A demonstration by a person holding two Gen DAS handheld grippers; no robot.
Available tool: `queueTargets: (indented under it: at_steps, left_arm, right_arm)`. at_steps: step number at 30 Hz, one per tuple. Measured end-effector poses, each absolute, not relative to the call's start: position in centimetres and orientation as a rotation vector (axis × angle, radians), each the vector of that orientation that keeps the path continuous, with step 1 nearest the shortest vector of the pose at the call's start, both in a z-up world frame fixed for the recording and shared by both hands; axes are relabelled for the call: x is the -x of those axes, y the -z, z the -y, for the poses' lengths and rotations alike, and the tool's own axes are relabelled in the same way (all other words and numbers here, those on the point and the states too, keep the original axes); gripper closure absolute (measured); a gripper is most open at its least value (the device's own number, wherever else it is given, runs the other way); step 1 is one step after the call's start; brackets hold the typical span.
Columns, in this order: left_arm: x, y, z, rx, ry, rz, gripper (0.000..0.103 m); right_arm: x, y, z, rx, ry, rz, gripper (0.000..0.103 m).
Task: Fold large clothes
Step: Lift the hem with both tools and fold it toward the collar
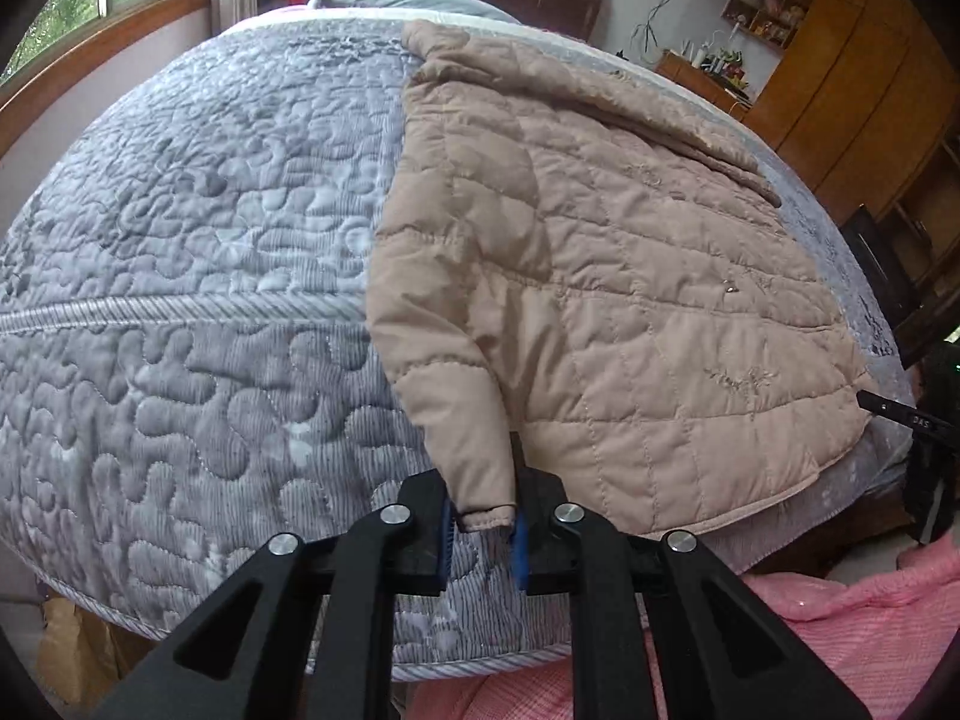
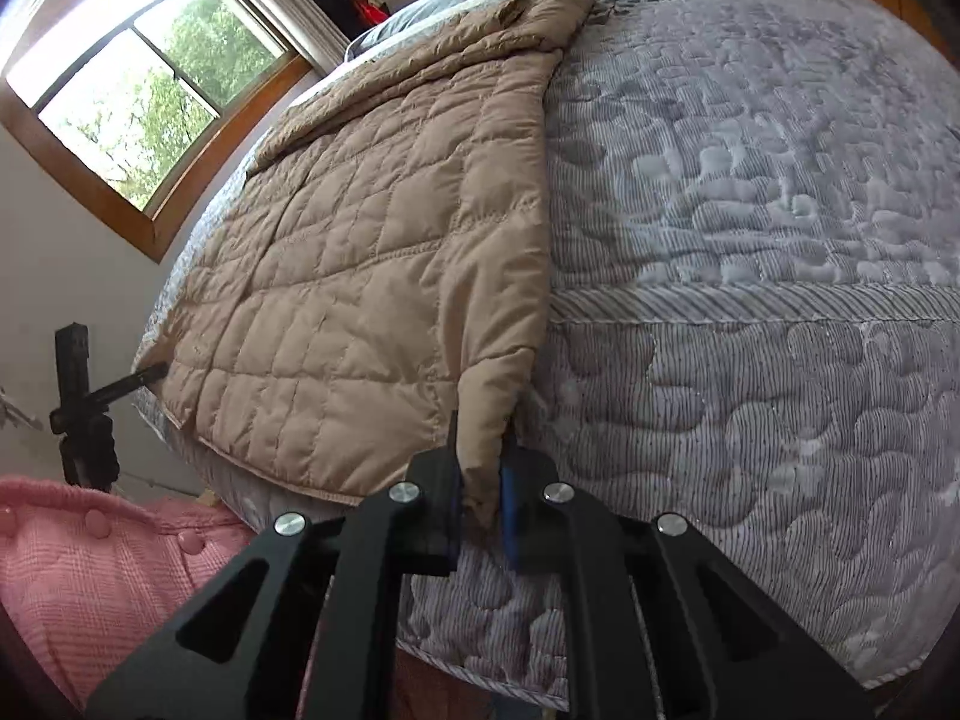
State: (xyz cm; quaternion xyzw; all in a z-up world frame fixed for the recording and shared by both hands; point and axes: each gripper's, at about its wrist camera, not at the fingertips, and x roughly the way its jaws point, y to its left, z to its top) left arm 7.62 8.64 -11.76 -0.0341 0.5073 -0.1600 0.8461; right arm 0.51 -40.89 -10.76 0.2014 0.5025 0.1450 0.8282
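Observation:
A beige quilted jacket [image 1: 600, 276] lies flat on a grey quilted bed [image 1: 180, 276], back side up. My left gripper [image 1: 483, 531] has the cuff of one sleeve [image 1: 480, 468] between its blue pads, jaws partly apart around the cuff. In the right wrist view the same jacket [image 2: 360, 276] covers the left of the bed [image 2: 750, 240]. My right gripper [image 2: 480, 510] is shut on the end of the other sleeve [image 2: 486, 420], near the bed's front edge.
Pink clothing [image 1: 840, 630] of the person is below the bed edge, also in the right wrist view [image 2: 90, 570]. A window [image 2: 138, 84] is at the left wall. Wooden cabinets [image 1: 840, 60] stand at the back right. A black stand [image 2: 78, 414] is by the bed.

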Motion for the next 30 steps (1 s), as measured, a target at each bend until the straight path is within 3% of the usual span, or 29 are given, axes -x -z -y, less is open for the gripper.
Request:
queueTargets:
  at_steps: [8, 16, 24, 30]
  left_arm:
    - [-11.7, 3.6, -8.3, 0.091, 0.390, -0.864, 0.088]
    - [-22.6, -0.5, -6.6, 0.099, 0.354, -0.817, 0.088]
    - [-34.0, -1.5, -4.2, 0.095, 0.281, -0.804, 0.088]
    - [-43.2, 1.5, -2.9, 0.100, 0.228, -0.893, 0.088]
  right_arm:
    - [-3.1, 2.0, 42.3, -0.400, -0.369, -0.816, 0.096]
    - [-13.4, -3.6, 44.0, -0.376, -0.362, -0.812, 0.096]
    - [-24.4, -4.7, 45.7, -0.413, -0.290, -0.877, 0.096]
    - [-32.6, -2.5, 47.8, -0.483, -0.239, -0.967, 0.096]
